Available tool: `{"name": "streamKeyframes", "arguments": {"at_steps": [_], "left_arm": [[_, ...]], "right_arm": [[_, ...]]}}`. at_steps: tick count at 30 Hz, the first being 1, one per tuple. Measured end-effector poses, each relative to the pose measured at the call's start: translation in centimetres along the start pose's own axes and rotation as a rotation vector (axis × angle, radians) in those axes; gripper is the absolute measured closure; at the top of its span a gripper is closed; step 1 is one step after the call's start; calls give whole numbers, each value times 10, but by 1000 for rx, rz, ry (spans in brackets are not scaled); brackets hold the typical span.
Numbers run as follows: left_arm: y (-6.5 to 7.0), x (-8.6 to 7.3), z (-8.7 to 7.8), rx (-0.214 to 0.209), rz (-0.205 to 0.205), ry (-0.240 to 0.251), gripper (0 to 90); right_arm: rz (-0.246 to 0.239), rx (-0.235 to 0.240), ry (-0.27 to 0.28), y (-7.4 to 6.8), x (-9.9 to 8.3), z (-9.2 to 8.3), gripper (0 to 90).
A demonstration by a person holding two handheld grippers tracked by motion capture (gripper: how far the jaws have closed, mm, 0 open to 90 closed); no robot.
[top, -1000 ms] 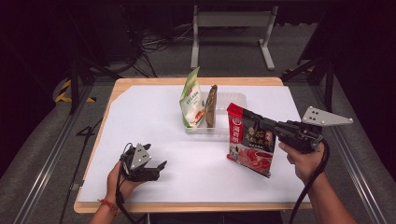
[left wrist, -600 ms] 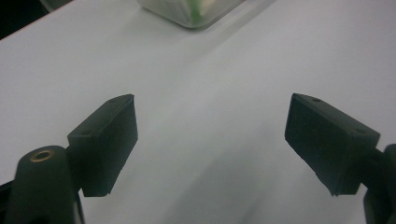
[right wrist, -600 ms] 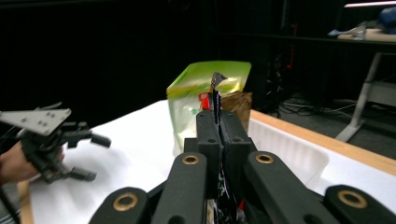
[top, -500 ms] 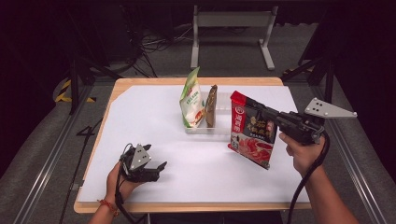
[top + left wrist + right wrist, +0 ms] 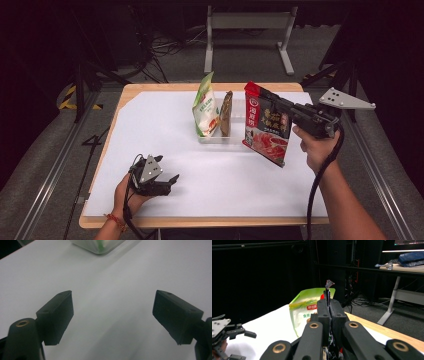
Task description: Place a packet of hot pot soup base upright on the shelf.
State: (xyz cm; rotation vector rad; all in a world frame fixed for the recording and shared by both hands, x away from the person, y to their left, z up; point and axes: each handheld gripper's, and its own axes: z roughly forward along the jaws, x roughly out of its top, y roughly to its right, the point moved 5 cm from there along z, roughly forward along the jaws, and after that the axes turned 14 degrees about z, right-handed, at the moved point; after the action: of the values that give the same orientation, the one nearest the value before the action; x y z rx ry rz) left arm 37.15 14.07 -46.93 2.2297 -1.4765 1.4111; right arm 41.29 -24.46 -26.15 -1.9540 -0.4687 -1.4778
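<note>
A red food packet hangs in the air just right of a clear tray, with my right gripper shut on its top edge. In the right gripper view the packet's thin edge pokes up between the closed pads. The tray holds a green-and-white pouch and a thin brown packet, both upright. My left gripper rests low at the table's front left, open, with bare white tabletop between its pads. That gripper also appears far off in the right gripper view.
The white sheet covers a wooden table. A corner of the clear tray shows at the top of the left gripper view. A metal stand is on the floor behind the table; dark rails flank both sides.
My right gripper has lifted the red packet up and toward the tray. The left hand has stayed put.
</note>
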Motion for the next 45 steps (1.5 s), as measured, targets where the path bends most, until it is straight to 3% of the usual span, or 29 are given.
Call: {"name": "streamKeyframes", "arguments": {"at_steps": [16,22,29,35,45], "left_arm": [[2,1,-2,0,5,7,174],[3,1,-2,-7,-2,11,174],[4,1,-2,-2,3,16,174],[5,0,-2,-8,19,9,174],[6,1,-2,-12,9,19,174]], "right_arm": [[6,-65,15,13,17,41,887],[-10,-123,23,18,23,56,887],[16,-154,22,28,23,74,887],[27,-170,28,33,24,83,887],[51,-182,38,41,21,98,886]]}}
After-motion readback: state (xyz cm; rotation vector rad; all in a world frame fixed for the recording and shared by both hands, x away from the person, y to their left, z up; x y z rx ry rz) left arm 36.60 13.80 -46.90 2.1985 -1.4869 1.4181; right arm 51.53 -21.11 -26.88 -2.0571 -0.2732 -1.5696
